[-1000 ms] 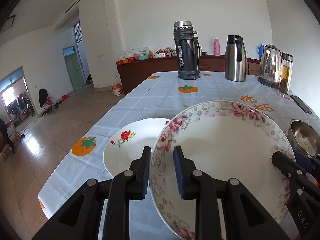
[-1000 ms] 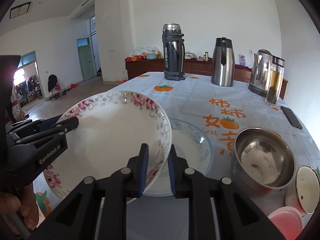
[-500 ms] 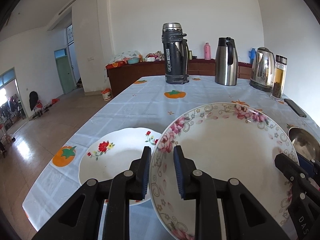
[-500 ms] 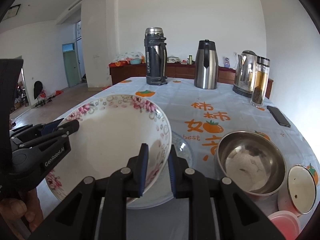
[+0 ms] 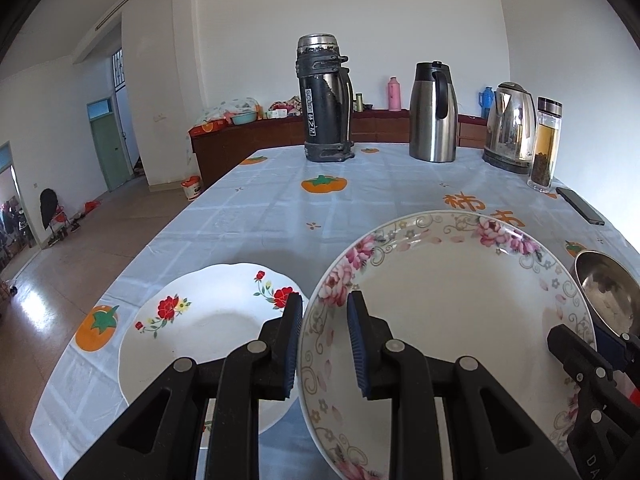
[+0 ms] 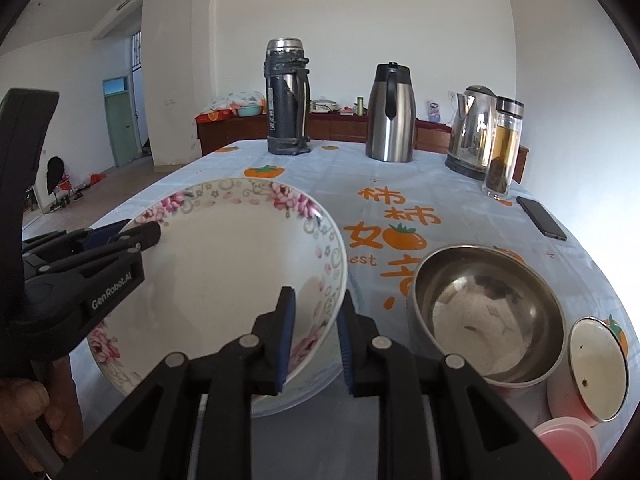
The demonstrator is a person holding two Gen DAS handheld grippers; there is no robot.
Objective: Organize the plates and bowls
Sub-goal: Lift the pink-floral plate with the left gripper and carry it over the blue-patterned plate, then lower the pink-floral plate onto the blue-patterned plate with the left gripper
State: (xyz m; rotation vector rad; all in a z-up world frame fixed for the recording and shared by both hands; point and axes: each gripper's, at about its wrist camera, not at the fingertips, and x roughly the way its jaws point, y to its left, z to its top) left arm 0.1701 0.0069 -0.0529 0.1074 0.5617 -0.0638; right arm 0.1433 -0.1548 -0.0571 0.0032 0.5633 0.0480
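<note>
Both tongs grip one large floral bowl (image 5: 448,320) by opposite rims, holding it tilted above the bench (image 5: 280,208). The left tongs (image 5: 323,344) are pinched narrow on the near-left rim; the right tongs (image 6: 313,342) are clamped on the right rim, pads either side of the wall.

Progress, as judged: early to middle. The bowl is lifted but not yet set down anywhere. A red-flower plate (image 5: 208,332) lies flat on the bench just to the left of it, a blue-rimmed plate (image 6: 304,390) sits directly underneath, partly hidden, and a steel bowl (image 6: 486,312) stands just beside to the right, with a small white enamel cup (image 6: 598,368) and a pink lid (image 6: 568,446) near it. None of these are stacked together (sorting is largely still ahead).

The bowl itself: white ceramic, deep, with pink peonies and grey scrollwork round the inner rim. It is empty inside and looks clean, glossy and likely slippery at the rim.
</note>
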